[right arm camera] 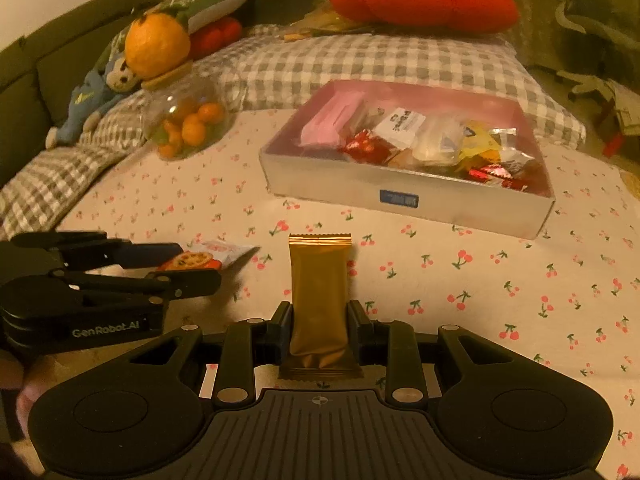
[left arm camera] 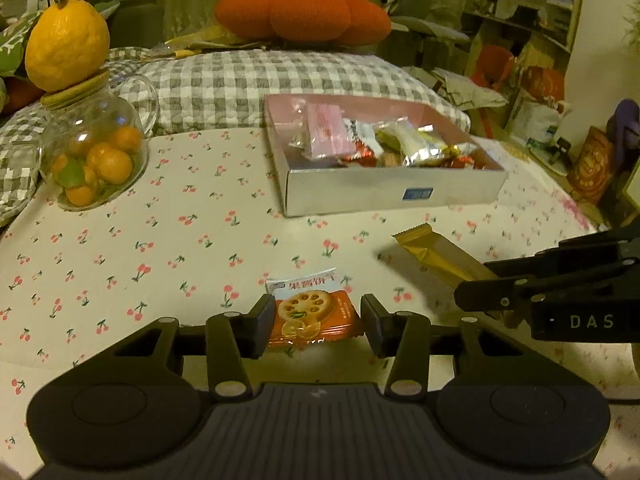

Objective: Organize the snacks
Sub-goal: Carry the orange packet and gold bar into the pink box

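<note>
Right wrist view shows the gold snack bar (right arm camera: 319, 304) clamped between the pads of the right claw (right arm camera: 319, 322), its long axis running straight away from the camera toward the far edge of the bed, crimped end leading. The snack box (right arm camera: 404, 196) sits ahead and slightly to the right on the cherry-print sheet (right arm camera: 480, 280), its open top already crowded with wrappers, so the coming move is judged a forward carry and drop. Left wrist view has the orange biscuit packet (left arm camera: 310, 318) between the narrowed jaws of the left claw (left arm camera: 316, 318); the left pad touches it, but contact on the right side is unclear. From there the box lies ahead and to the right, so the right claw looks nearer. Readable writing: "GenRobot.AI" on the left claw body, "DAS" on the right. The blue label (left arm camera: 417, 194) on the box front is illegible. A glass jar (left arm camera: 94, 152) of small oranges stands near the left edge.
</note>
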Demonstrator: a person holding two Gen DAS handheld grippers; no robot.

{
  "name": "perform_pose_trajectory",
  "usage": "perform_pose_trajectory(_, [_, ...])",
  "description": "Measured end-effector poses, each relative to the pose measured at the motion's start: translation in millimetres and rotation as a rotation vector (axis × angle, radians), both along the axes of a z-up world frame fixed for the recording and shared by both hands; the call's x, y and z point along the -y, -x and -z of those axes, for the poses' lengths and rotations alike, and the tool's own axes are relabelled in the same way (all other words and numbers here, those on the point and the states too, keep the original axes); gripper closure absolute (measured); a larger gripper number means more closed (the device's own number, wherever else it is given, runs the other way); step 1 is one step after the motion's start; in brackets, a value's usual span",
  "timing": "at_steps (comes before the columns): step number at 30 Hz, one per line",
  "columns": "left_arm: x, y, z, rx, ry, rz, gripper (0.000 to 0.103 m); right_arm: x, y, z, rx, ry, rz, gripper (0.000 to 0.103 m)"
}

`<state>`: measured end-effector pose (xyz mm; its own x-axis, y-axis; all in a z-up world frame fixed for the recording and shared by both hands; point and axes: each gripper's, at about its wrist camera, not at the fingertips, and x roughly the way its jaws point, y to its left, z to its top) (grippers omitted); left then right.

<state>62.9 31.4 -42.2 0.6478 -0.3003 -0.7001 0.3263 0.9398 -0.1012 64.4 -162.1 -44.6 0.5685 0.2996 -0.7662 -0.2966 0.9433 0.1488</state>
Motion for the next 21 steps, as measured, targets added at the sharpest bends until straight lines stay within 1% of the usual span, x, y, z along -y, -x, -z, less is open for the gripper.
perform_pose_trajectory(1, [0, -1, -1, 0.000, 0.005, -0.002, 0.062, 2, -1, -3, 0.002, -0.009, 0.005, 0.075])
perform_pose_trajectory(2, [1, -2, -2, -0.002, 0.010, -0.004, 0.067, 4, -2, -5, 0.004, -0.018, 0.013, 0.075])
perform_pose_trajectory(4, [2, -5, -3, -0.013, 0.024, -0.009, 0.071, 8, -4, -10, 0.009, -0.029, 0.025, 0.075])
perform_pose_trajectory(6, [4, -7, -4, -0.023, 0.021, -0.007, 0.094, 12, -5, -14, 0.017, -0.037, 0.034, 0.075])
perform_pose_trajectory(8, [5, -9, -2, -0.038, 0.013, -0.008, 0.094, 16, -7, -14, 0.012, -0.041, 0.043, 0.075])
perform_pose_trajectory(10, [8, -9, 0, -0.053, -0.001, 0.008, 0.091, 19, -9, -12, -0.007, -0.038, 0.053, 0.075])
perform_pose_trajectory(11, [10, -8, 1, -0.046, -0.019, 0.003, 0.084, 19, -9, -10, -0.018, -0.033, 0.055, 0.075])
perform_pose_trajectory(12, [12, -7, 2, -0.039, -0.040, 0.000, 0.076, 19, -9, -8, -0.029, -0.026, 0.057, 0.075])
perform_pose_trajectory(13, [13, -6, 4, -0.036, -0.052, -0.002, 0.073, 18, -9, -6, -0.039, -0.018, 0.058, 0.075])
perform_pose_trajectory(16, [17, -8, 11, -0.053, -0.092, 0.003, 0.072, 16, -8, -2, -0.058, -0.002, 0.055, 0.075])
perform_pose_trajectory(19, [21, -12, 15, -0.045, -0.130, 0.004, 0.071, 16, -6, -2, -0.060, 0.000, 0.051, 0.075])
perform_pose_trajectory(20, [22, -13, 16, -0.042, -0.138, 0.005, 0.066, 16, -7, -2, -0.062, 0.000, 0.050, 0.075])
perform_pose_trajectory(21, [23, -16, 17, -0.043, -0.146, 0.010, 0.057, 16, -7, -2, -0.064, 0.002, 0.049, 0.075])
